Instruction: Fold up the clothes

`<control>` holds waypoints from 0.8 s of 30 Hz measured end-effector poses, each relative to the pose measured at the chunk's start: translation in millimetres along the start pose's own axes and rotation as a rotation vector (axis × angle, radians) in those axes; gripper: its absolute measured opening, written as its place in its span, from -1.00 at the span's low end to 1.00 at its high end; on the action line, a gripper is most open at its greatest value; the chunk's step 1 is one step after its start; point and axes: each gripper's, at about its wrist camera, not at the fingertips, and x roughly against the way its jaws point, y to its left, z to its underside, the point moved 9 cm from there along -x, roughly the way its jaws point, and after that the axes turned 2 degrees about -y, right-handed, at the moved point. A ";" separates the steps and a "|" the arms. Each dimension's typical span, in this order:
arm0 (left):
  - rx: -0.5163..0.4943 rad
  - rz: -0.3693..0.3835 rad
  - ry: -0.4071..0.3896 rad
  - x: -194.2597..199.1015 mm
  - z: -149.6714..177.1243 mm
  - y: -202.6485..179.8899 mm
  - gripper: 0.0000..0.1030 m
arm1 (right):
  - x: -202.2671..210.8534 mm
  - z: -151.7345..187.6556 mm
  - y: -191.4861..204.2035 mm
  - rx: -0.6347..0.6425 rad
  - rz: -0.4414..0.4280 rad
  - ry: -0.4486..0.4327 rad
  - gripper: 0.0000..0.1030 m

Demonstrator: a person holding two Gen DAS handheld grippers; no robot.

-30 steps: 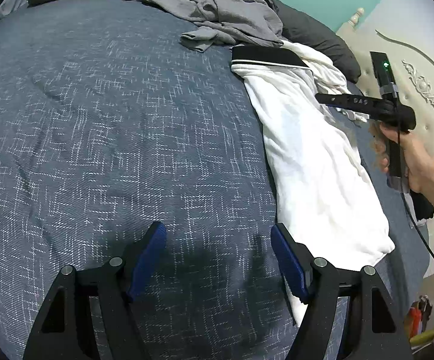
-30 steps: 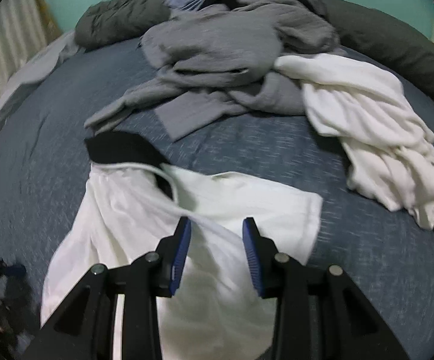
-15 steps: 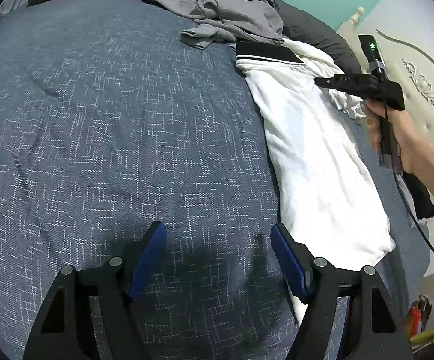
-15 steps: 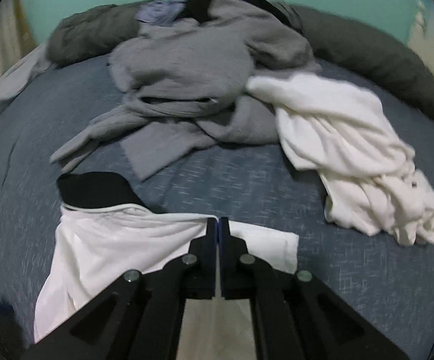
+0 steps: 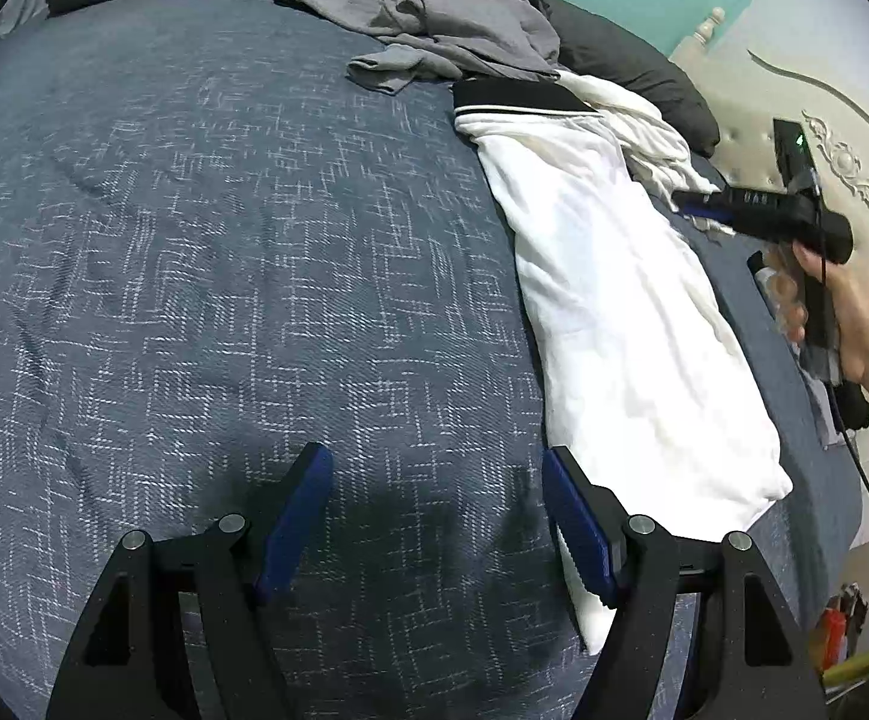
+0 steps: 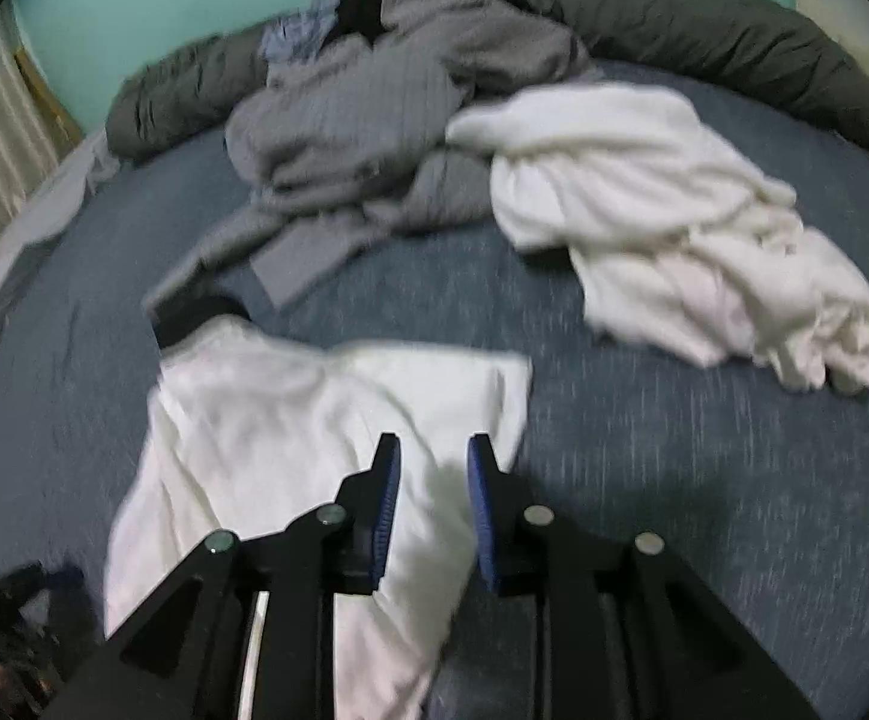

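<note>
A blue bedspread (image 5: pixel 194 240) carries a grey clothes pile (image 6: pixel 374 120) and a crumpled white garment (image 6: pixel 674 228). The folded white shirt (image 5: pixel 614 312) lies between the grippers. Left gripper (image 5: pixel 434 516) gapes, empty. Right gripper (image 6: pixel 431 498) is opening above the shirt, gripping nothing.

My right wrist view is smeared with motion blur, so the weave of the white garment (image 6: pixel 290 420) under my opening right gripper (image 6: pixel 431 450) is lost, and I cannot tell whether any fold of it sits between the pads or only below them; its near end runs off the bottom edge behind the tongs. Beyond the tongs, the grey clothes pile (image 6: pixel 374 120) hides a dark item and a bluish one too blurred to name. In the left wrist view, the bottom corner of the white garment is hidden behind the right finger of my left gripper (image 5: pixel 434 510), and small bright objects (image 5: pixel 842 630) far right of it are too tiny to identify.
</note>
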 end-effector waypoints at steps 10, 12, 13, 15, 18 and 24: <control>-0.007 -0.002 0.007 -9.5 -3.2 -4.5 0.47 | -8.3 18.8 -4.3 -0.026 -0.012 0.029 -0.99; -0.008 -0.003 0.006 -10.2 -3.8 -4.6 0.47 | -3.6 13.2 -12.4 -0.043 0.026 0.002 -1.00; -0.008 -0.003 0.006 -10.5 -4.0 -4.6 0.47 | -0.7 9.8 -16.8 -0.053 0.045 -0.014 -1.00; -0.009 -0.002 0.006 -10.3 -3.8 -4.4 0.47 | 2.0 3.5 -24.0 -0.072 0.081 -0.037 -1.00; -0.007 -0.001 0.007 -10.1 -3.4 -3.9 0.47 | -0.3 -2.6 -26.7 -0.099 0.062 -0.037 -1.00; -0.007 -0.001 0.005 -9.5 -3.2 -4.4 0.47 | -7.9 17.9 -18.9 -0.181 -0.039 0.045 -0.38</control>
